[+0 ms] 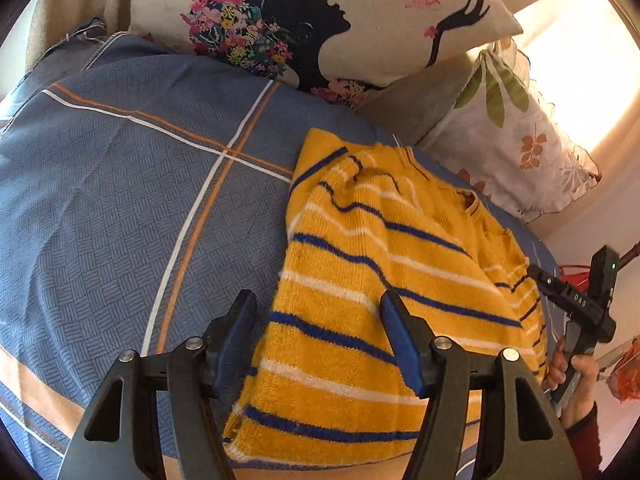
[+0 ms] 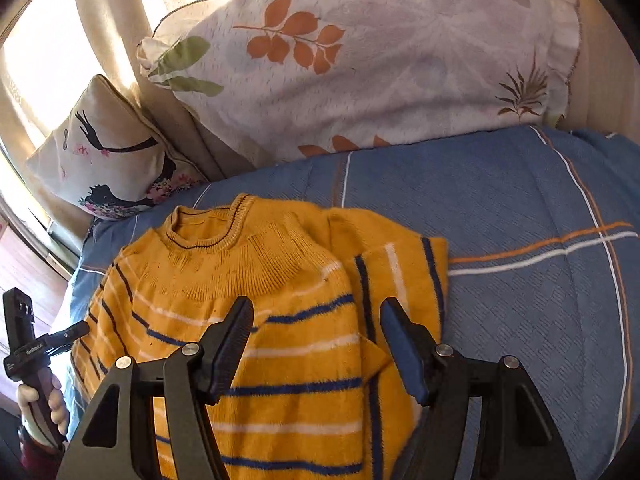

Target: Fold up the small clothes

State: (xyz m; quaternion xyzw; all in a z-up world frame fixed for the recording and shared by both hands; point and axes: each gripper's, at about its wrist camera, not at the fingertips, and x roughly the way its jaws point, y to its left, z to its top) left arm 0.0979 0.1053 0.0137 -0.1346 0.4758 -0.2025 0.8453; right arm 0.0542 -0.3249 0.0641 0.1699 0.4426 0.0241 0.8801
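2 pillows lie beyond both tongs: a silhouette-print pillow, woman's profile with flowers, and a leaf-print pillow with orange and green leaves, leaning at the bed's head; neither stands between the tongs and the garment. Left gripper: jaws wide apart, nothing between them, poised above the yellow striped sweater at its lower side edge; contact probably none, though the angle leaves it unclear. Right gripper: jaws likewise apart, empty, over the sweater's folded-in sleeve. Sweater lies flat, collar away from the right tongs. Surface: blue bedspread with white and orange lines. Sunlit curtain behind.
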